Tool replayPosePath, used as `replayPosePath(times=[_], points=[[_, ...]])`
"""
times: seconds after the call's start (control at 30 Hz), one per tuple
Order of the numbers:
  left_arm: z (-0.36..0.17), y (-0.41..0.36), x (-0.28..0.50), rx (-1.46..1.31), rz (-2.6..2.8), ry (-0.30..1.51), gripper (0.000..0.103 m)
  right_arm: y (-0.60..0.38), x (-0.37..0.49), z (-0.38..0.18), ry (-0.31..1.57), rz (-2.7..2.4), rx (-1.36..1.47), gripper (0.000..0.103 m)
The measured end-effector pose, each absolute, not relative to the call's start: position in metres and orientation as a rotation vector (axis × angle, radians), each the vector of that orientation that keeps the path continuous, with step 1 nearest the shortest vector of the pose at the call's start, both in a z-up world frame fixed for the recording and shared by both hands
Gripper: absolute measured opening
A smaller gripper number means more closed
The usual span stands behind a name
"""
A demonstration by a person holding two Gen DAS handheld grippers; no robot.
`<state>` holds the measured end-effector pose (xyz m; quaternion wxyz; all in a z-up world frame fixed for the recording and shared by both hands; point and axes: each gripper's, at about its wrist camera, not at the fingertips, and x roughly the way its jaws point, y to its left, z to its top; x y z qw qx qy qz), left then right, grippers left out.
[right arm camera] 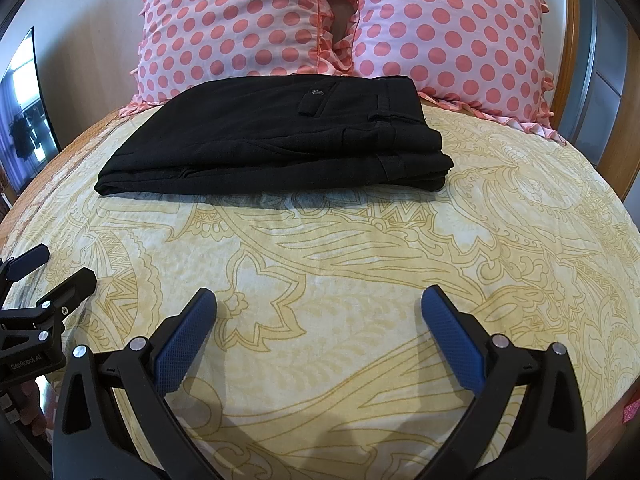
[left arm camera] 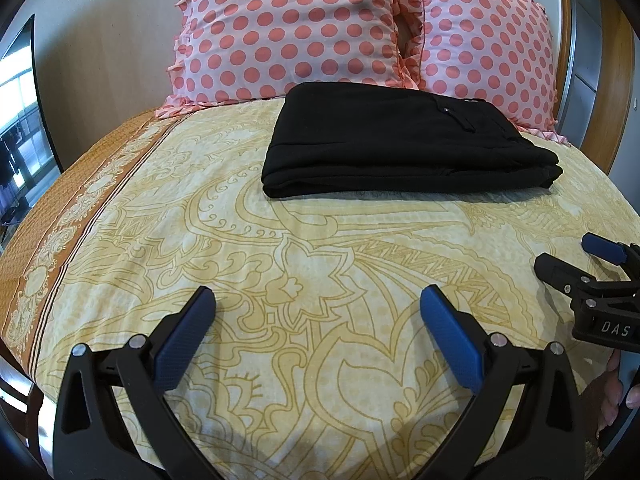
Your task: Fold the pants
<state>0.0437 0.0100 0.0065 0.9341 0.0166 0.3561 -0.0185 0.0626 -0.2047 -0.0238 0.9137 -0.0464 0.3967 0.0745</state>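
The black pants (left arm camera: pixel 400 144) lie folded into a flat stack on the yellow patterned bed sheet (left arm camera: pixel 280 264), just in front of the pillows; they also show in the right wrist view (right arm camera: pixel 280 140) with the waistband and a buttoned pocket to the right. My left gripper (left arm camera: pixel 318 300) is open and empty, hovering over bare sheet well short of the pants. My right gripper (right arm camera: pixel 319 300) is open and empty too, equally far back. Each gripper shows at the edge of the other's view: the right one (left arm camera: pixel 576 252) and the left one (right arm camera: pixel 60 266).
Two pink pillows with coral dots (left arm camera: pixel 288 28) (right arm camera: pixel 448 36) lean on the wooden headboard (right arm camera: pixel 572 60) behind the pants. The sheet's orange border (left arm camera: pixel 52 232) runs along the bed's left edge. A dark screen (right arm camera: pixel 24 112) stands at far left.
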Motion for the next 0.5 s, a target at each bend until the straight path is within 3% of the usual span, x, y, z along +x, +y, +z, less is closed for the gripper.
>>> replayPosePath(times=[0.5], points=[[0.0064, 0.0098, 0.0434, 0.033, -0.035, 0.723, 0.101, -0.2046, 0.0625, -0.0238, 0.817, 0.153, -0.095, 0.102]])
